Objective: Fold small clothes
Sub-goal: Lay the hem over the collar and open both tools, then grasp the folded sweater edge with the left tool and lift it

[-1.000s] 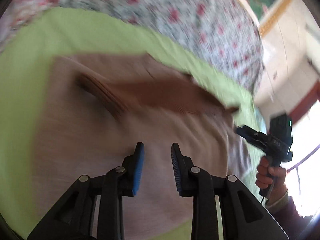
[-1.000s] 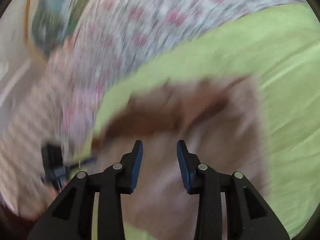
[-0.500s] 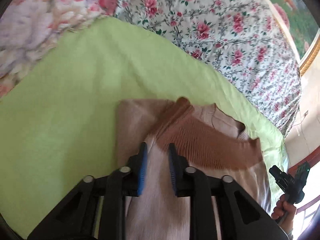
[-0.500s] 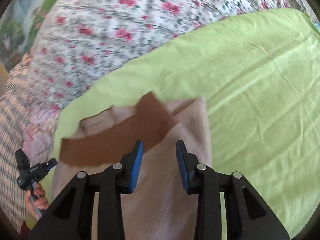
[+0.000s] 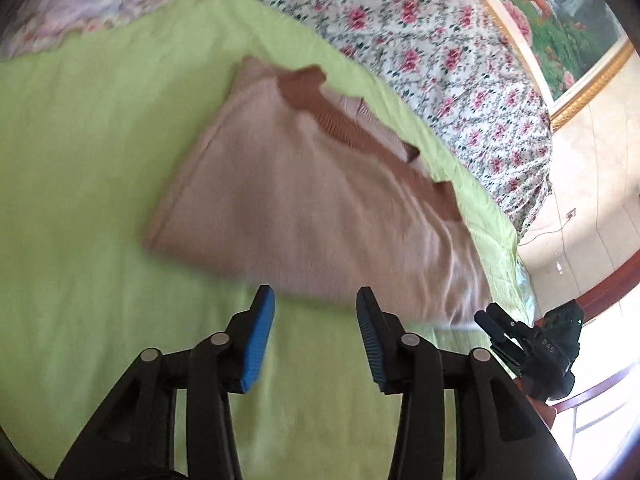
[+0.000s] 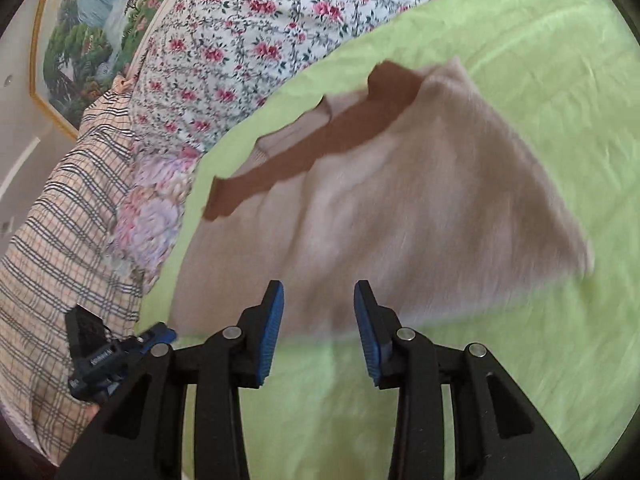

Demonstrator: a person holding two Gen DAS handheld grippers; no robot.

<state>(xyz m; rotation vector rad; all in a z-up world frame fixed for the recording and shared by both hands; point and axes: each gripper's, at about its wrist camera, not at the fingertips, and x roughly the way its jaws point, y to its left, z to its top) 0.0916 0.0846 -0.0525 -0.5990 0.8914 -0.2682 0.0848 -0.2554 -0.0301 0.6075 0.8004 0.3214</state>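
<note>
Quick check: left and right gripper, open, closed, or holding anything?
Left gripper: open, jaws just opening, nothing between them, short of the sweater.
Right gripper: open, holding nothing.

bare green sheet (image 5: 80,160), folded sweater (image 5: 304,200) ahead

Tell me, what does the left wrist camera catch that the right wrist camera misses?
Only the left wrist view shows a wall socket with a cord and a bright window. Only the right wrist view shows a plaid cloth beside the bed. Both share the folded beige sweater with its brown band, the green sheet, the floral bedspread and a framed painting.
</note>
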